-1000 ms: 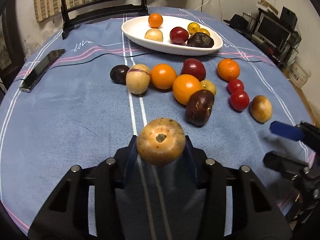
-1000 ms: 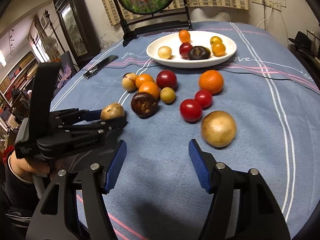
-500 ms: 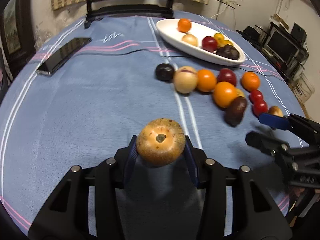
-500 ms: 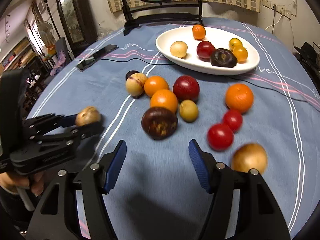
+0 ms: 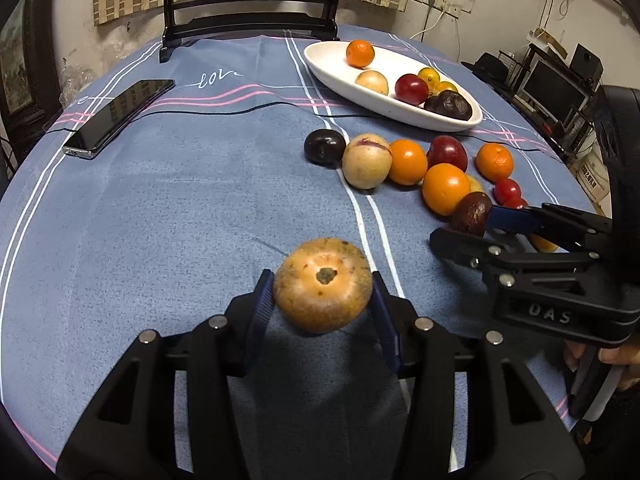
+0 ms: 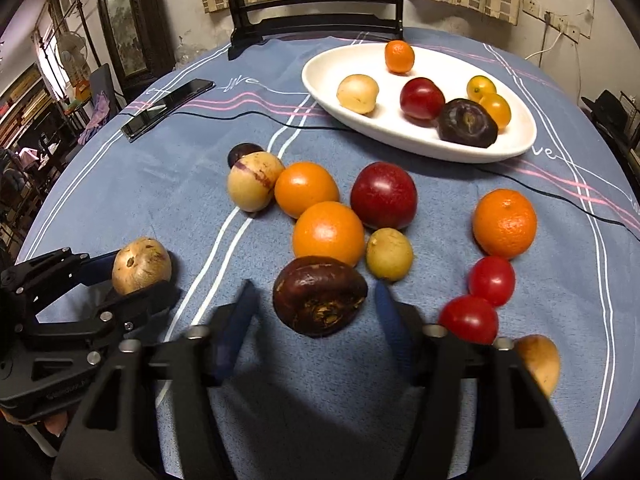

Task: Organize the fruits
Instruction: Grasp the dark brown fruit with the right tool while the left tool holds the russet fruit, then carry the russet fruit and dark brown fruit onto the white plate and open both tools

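Note:
My left gripper (image 5: 322, 300) is shut on a tan-brown round fruit (image 5: 323, 284) and holds it above the blue cloth; it also shows in the right wrist view (image 6: 141, 266). My right gripper (image 6: 316, 306) is open, its blue fingers either side of a dark brown wrinkled fruit (image 6: 320, 296) lying on the cloth, not touching it. That fruit shows in the left wrist view (image 5: 472, 212). Behind it lie oranges (image 6: 328, 234), a red fruit (image 6: 383, 196) and small tomatoes (image 6: 491, 280). A white oval plate (image 6: 520, 140) at the back holds several fruits.
A black phone (image 5: 120, 116) lies at the far left with a thin black cable (image 5: 240, 110) across the cloth. A dark mirror stand (image 5: 248, 28) stands at the table's far edge. A tan fruit (image 6: 538, 360) sits by my right gripper's right finger.
My right gripper has moved forward and left until its open fingers flank the dark brown fruit. My left gripper has swung left, still holding the tan fruit.

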Demonstrator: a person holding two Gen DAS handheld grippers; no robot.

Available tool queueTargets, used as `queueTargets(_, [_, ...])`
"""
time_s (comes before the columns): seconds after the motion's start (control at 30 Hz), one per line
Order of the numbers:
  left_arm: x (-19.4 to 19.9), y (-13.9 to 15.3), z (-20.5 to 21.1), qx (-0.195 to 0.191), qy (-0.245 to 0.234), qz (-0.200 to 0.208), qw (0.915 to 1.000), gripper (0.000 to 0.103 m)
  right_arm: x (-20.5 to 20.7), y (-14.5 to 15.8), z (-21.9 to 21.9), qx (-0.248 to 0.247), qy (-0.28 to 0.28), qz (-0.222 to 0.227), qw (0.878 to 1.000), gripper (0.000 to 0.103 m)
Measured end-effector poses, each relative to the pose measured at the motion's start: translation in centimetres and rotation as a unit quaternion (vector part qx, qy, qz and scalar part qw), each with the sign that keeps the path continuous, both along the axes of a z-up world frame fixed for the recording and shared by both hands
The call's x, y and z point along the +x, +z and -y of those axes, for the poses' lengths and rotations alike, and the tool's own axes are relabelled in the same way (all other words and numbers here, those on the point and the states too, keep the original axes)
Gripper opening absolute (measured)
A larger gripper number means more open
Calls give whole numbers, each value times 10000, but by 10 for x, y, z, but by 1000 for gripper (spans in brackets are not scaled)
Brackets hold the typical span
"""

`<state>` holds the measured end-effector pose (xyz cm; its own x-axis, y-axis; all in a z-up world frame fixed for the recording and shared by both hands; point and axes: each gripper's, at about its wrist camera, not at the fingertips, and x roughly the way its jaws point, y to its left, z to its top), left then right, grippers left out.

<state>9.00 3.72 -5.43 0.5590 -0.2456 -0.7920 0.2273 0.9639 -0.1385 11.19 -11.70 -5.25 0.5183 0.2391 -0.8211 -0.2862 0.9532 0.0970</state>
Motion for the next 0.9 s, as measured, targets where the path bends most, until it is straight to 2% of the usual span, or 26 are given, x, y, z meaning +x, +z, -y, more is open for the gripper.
queueTargets(0.13, [2, -1, 9, 67, -219, -41, 9997, 70, -5, 1, 0, -43, 32, 68, 10000, 44])
queueTargets(0.2, [2, -1, 13, 173, -234, -44, 9996, 72, -9, 4, 3, 37, 42, 94, 9999, 44])
queueTargets(0.3, [2, 0, 16, 223, -143, -36, 9996, 70, -16, 10, 15, 206, -22, 144, 9997, 44])
queueTargets(0.33, [2, 0, 15, 275, -59, -20, 9996, 60, -18, 13, 20, 258, -44, 166, 9995, 44])
queueTargets(0.37, [2, 1, 15, 365, 28, 14, 9993, 45, -20, 15, 26, 306, -73, 198, 9993, 44])
queueTargets(0.6, [-1, 7, 14, 320, 176, -111, 9993, 45, -36, 20, 53, 586, -195, 233, 9978, 44])
queueTargets(0.9, [-9, 44, 31, 445, 77, 273, 9986, 45, -48, 40, 82, 800, -319, 550, 9948, 44])
